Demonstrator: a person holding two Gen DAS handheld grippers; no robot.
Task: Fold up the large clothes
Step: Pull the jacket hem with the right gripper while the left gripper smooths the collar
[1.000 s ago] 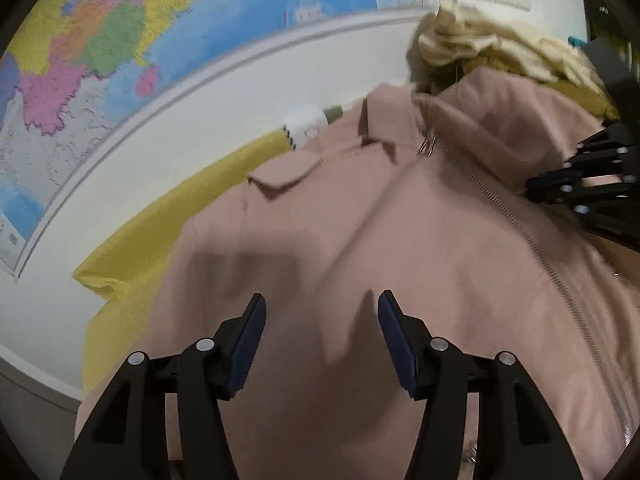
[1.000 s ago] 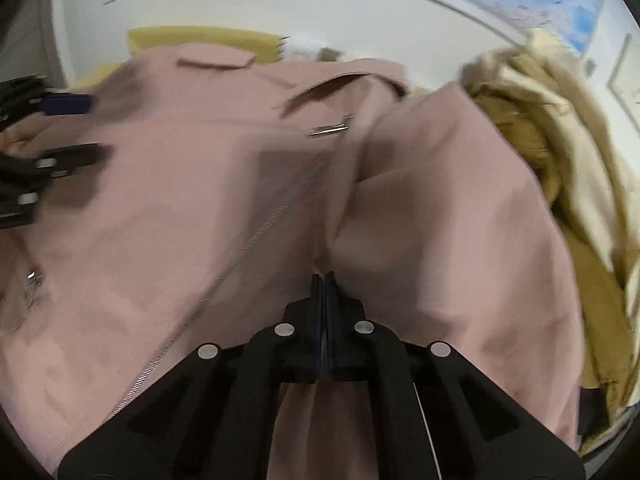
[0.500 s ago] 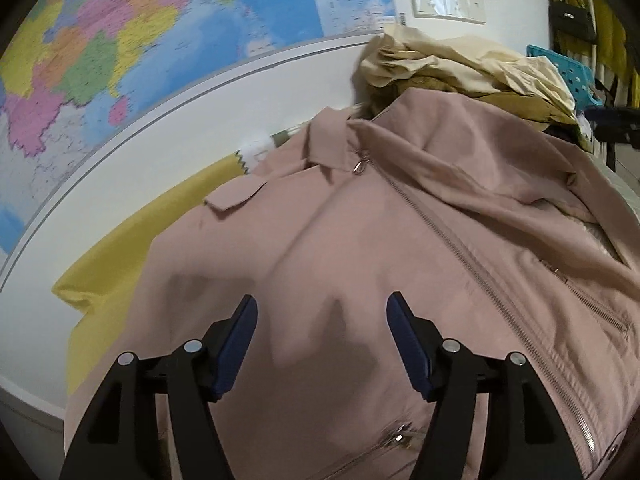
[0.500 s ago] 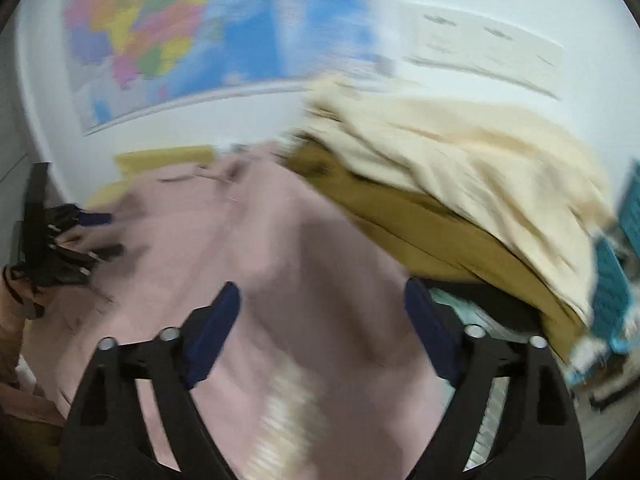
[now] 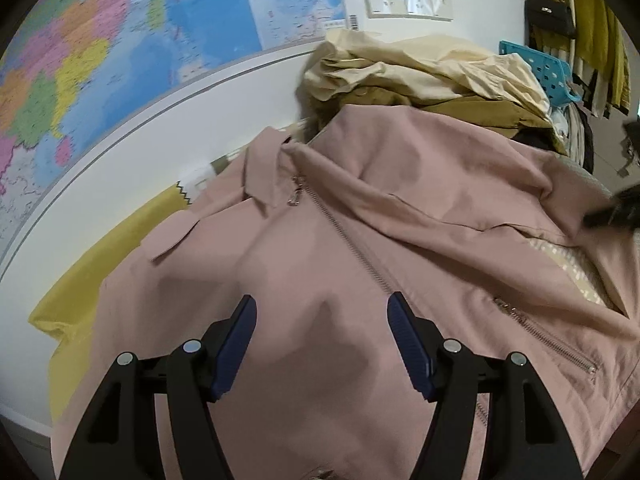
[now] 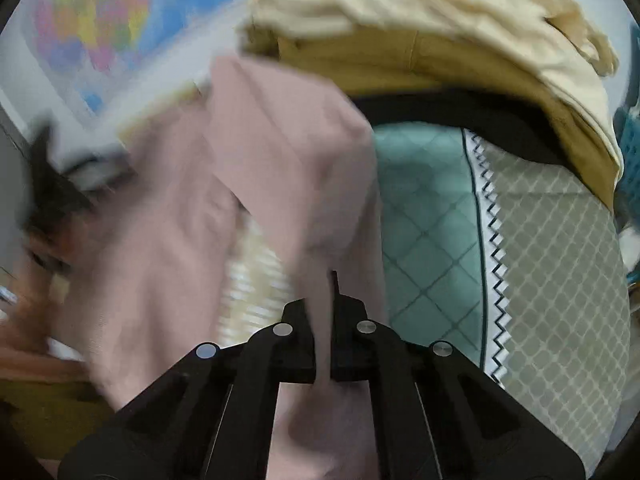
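Pink jacket [image 5: 320, 248] lay spread front-up on bed, collar at far end, zip [image 5: 352, 248] closed down middle. Right half of jacket folded back, pale lining [image 5: 576, 276] exposed. Right gripper [image 6: 325, 280] clamped together on pink fabric [image 6: 280, 152], cloth lifted above quilt [image 6: 432, 216]. Left gripper [image 5: 320, 320] hovered over near chest area, jaws apart, nothing between. Yellow sheet [image 5: 92, 280] lay under jacket at left. Pile of cream and mustard clothes [image 5: 420, 76] sat beyond collar. Map [image 5: 132, 40] hung on far wall.
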